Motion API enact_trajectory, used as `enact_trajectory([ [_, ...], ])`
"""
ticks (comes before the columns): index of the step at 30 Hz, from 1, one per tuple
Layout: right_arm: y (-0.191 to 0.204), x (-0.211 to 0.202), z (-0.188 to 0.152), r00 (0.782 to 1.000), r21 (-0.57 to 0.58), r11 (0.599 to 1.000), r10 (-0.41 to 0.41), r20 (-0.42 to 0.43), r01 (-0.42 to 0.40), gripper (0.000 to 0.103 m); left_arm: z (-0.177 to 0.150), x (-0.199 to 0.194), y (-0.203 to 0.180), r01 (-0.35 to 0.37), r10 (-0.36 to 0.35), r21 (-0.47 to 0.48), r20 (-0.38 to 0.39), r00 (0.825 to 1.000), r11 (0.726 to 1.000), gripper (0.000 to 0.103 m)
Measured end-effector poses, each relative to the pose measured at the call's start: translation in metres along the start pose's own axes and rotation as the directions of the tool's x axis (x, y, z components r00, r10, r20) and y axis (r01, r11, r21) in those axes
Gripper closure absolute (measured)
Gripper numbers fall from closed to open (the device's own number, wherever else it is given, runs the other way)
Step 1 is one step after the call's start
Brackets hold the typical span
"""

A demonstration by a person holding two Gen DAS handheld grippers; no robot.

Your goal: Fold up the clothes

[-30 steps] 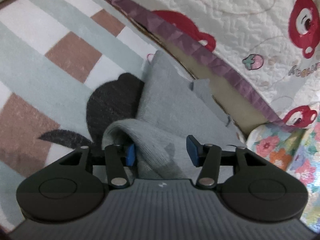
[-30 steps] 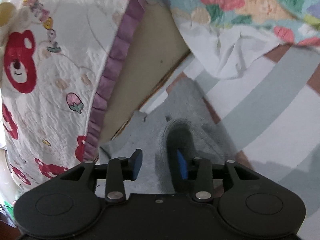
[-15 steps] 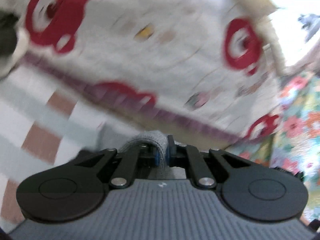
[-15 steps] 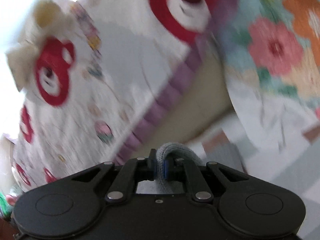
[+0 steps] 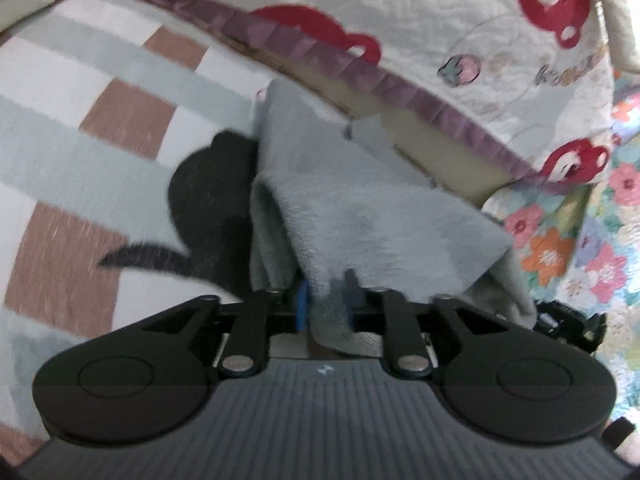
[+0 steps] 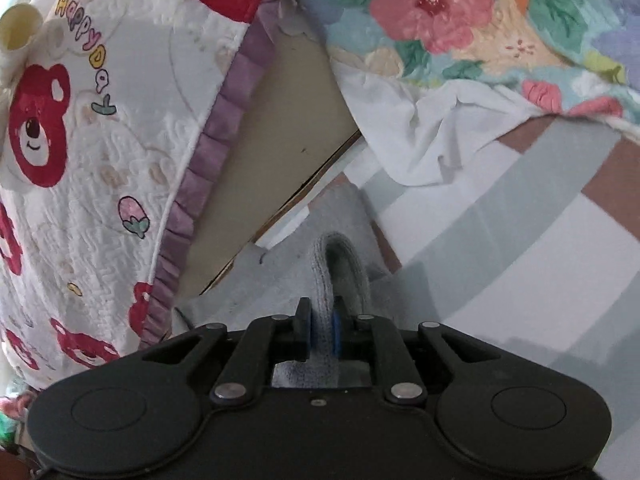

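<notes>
**Grey garment doubled over, both grippers loosening on it**

Grey fleece garment (image 5: 372,208) is lying on a checked blanket (image 5: 120,92) of pale green, white and brown squares, close against a bed edge draped with a white quilt (image 5: 460,12) printed with red bears and trimmed in purple. One layer of the garment is sitting doubled over another, with a rounded fold showing along its left side in the left wrist view. A black patch (image 5: 208,200) on the blanket is showing just beside that fold.

The left gripper (image 5: 326,304) is opening, its blue-padded fingers standing a little apart with a hem of the grey cloth hanging between them; the left pad is hardly touching the fabric. The right gripper (image 6: 322,328) is also opening, yet its fingers are sitting close together with a looped ridge of the garment (image 6: 340,264) pinched between the pads. A flowered cover (image 6: 460,20) and a crumpled white cloth (image 6: 432,128) are lying beyond the right gripper.
</notes>
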State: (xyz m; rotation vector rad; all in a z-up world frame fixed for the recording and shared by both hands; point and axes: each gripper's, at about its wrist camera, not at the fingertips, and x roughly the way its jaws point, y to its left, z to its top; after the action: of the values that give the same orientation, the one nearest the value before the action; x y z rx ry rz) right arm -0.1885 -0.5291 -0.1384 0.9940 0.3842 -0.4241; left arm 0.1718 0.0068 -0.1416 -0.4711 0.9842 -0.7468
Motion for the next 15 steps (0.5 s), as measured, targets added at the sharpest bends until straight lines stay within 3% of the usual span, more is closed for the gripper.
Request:
enact_trajectory([
  [3, -0.002, 0.001, 0.002, 1.0, 0.023, 1.0, 0.016, 0.008, -0.016, 0.072, 0.006, 0.007, 0.0, 0.032, -0.032, -0.009, 0.036, 0.999, 0.999, 0.062],
  [5, -0.002, 0.004, 0.005, 0.998, 0.015, 0.998, 0.066, 0.005, -0.067, 0.063, 0.01, 0.02, 0.0, 0.041, -0.041, 0.0, 0.04, 0.998, 0.999, 0.061],
  [6, -0.001, 0.006, 0.006, 0.995, 0.008, 0.995, 0.096, 0.002, -0.096, 0.061, 0.013, 0.026, -0.001, 0.045, -0.045, 0.005, 0.042, 0.998, 0.999, 0.067],
  [7, 0.0, 0.007, 0.008, 0.992, 0.001, 0.992, 0.125, -0.001, -0.125, 0.061, 0.015, 0.032, -0.001, 0.05, -0.05, 0.013, 0.038, 0.998, 0.999, 0.094],
  [8, 0.0, 0.009, 0.009, 0.988, -0.005, 0.988, 0.155, -0.004, -0.155, 0.081, 0.016, 0.038, -0.004, 0.052, -0.052, 0.037, 0.016, 0.998, 0.998, 0.097],
  [9, 0.001, 0.01, 0.011, 0.983, -0.012, 0.983, 0.184, -0.008, -0.184, 0.092, 0.017, 0.041, -0.011, 0.034, -0.035, 0.075, 0.012, 0.999, 0.997, 0.098],
  [12, 0.022, 0.013, 0.026, 0.972, -0.089, 0.968, 0.236, 0.004, -0.234, 0.092, 0.035, 0.038, -0.032, 0.008, -0.018, 0.168, 0.061, 0.998, 0.986, 0.098],
  [15, 0.041, 0.022, 0.057, 0.975, -0.166, 0.963, 0.219, 0.026, -0.212, 0.093, 0.077, 0.037, -0.049, -0.004, -0.026, 0.205, 0.144, 0.989, 0.979, 0.098],
])
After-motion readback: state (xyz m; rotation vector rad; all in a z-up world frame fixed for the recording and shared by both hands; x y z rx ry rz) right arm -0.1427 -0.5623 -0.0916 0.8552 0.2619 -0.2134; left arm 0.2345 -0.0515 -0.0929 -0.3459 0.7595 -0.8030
